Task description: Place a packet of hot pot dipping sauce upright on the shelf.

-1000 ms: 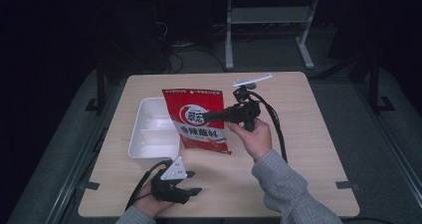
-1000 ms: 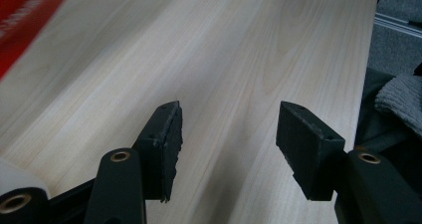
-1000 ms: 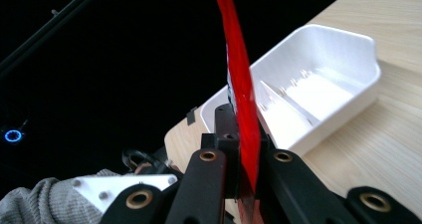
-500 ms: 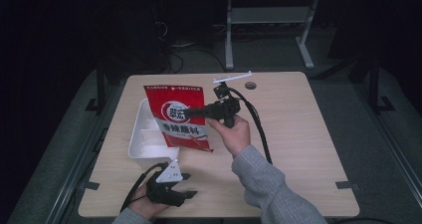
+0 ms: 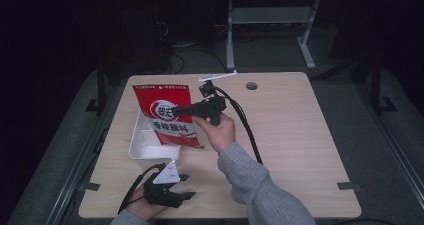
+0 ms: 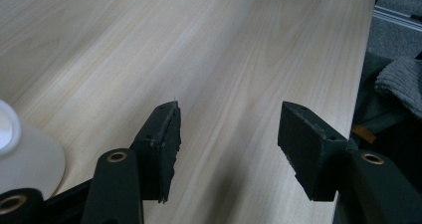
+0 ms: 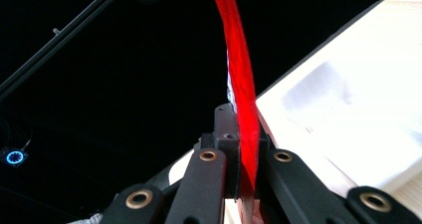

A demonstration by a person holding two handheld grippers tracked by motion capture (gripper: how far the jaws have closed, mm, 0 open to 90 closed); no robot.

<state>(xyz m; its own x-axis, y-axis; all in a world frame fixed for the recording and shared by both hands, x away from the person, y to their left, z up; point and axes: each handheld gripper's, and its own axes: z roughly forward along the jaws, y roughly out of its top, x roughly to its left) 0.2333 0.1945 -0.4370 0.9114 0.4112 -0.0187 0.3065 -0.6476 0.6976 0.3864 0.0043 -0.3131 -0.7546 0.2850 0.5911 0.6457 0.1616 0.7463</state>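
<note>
Jaws of the right gripper pinch one red packet, held upright over the single white tray, long axis vertical, printed face toward the camera. Left gripper rests on the table, jaws wide apart, holding nothing.

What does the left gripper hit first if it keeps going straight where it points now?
Probably nothing soon. The left gripper sits open and low over the bare table, and its own view shows only wood ahead. The white tray sits off to one side of that line. Depth is unclear.
</note>
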